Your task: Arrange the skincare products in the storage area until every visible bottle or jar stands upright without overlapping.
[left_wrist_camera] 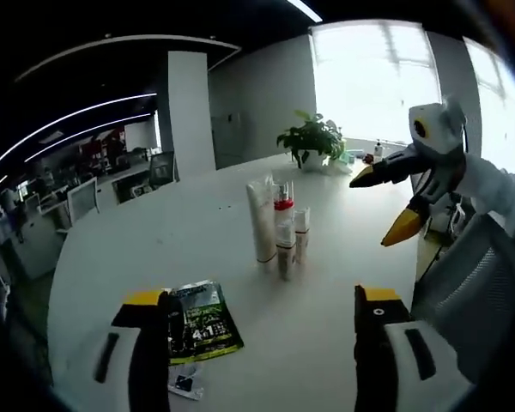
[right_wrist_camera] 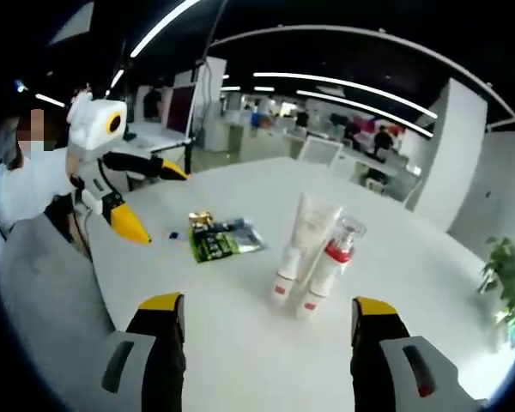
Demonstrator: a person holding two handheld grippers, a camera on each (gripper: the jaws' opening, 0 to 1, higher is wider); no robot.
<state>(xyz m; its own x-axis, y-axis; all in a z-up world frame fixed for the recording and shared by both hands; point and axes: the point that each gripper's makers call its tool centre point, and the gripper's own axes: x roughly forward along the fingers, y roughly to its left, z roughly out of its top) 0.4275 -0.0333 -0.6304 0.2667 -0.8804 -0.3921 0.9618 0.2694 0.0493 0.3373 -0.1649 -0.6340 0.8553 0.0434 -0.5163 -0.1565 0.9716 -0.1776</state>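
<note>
Three skincare products stand upright in a tight cluster near the middle of the round white table (left_wrist_camera: 137, 249): a tall white tube (left_wrist_camera: 260, 219) (right_wrist_camera: 313, 225), a bottle with a red band and clear cap (left_wrist_camera: 283, 233) (right_wrist_camera: 330, 262), and a small white bottle (left_wrist_camera: 301, 233) (right_wrist_camera: 285, 276). A green sachet (left_wrist_camera: 202, 319) (right_wrist_camera: 221, 240) lies flat beside them. My left gripper (left_wrist_camera: 262, 297) (right_wrist_camera: 153, 199) is open and holds nothing. My right gripper (right_wrist_camera: 267, 305) (left_wrist_camera: 386, 204) is open too, held above the table's edge. Neither touches a product.
A small dark packet (left_wrist_camera: 184, 382) lies by the sachet, close to my left jaw. A potted plant (left_wrist_camera: 312, 137) (right_wrist_camera: 506, 275) stands at the table's far edge by the window. Office desks and chairs (left_wrist_camera: 81, 197) lie beyond. A person's white sleeve (right_wrist_camera: 30, 184) is behind the left gripper.
</note>
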